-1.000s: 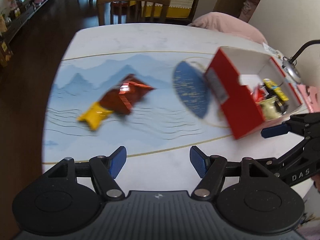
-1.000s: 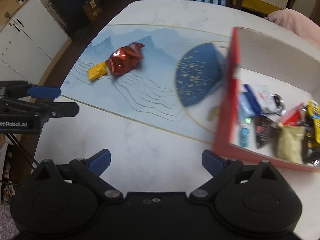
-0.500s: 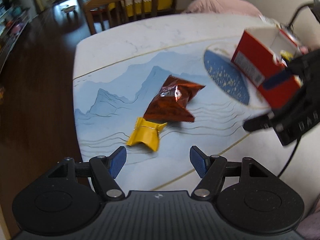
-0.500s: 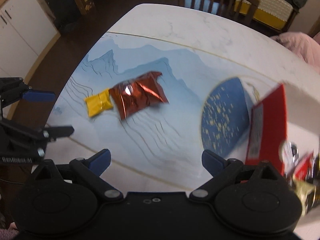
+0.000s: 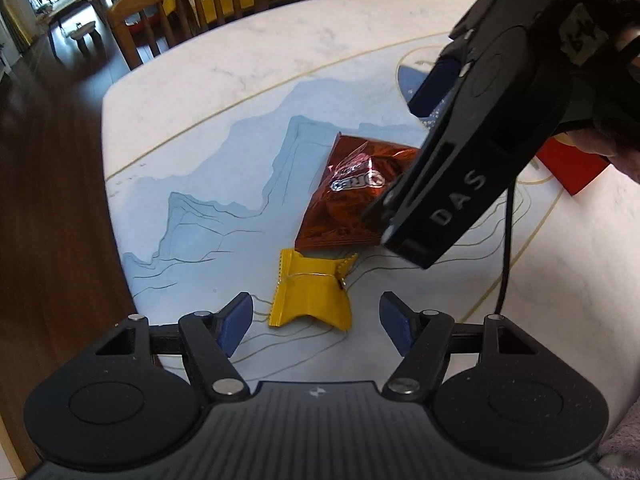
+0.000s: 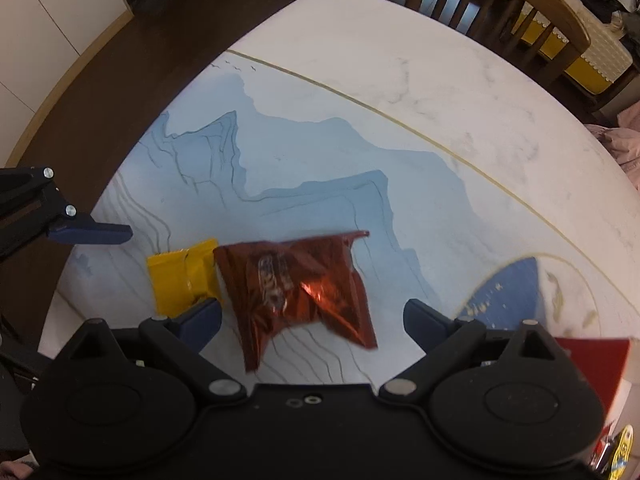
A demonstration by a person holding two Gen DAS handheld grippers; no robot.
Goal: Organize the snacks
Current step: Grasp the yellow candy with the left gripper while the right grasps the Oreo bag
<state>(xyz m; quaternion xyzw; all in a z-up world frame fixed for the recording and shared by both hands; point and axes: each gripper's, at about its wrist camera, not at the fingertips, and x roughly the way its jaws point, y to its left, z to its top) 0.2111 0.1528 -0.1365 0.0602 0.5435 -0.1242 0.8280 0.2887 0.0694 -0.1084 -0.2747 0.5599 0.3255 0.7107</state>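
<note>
Low in both frames, both claws stand apart and empty: left claw (image 5: 316, 320) over the yellow candy packet (image 5: 310, 294), right claw (image 6: 312, 316) over the red Oreo packet (image 6: 296, 288). Both packets lie on the tabletop (image 6: 400, 92), look light, crinkly and slippery, and are best pinched across the middle.

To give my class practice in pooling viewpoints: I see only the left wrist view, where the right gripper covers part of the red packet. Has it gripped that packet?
Observer: No. In the right wrist view the right gripper is open; the red packet lies on the table between its fingers, and neither pad seems to press on it.
Operator: Is anything else in the way of those fingers?
Observer: Yes. One finger sits over a corner of the yellow packet, which lies right against the red one.
</note>
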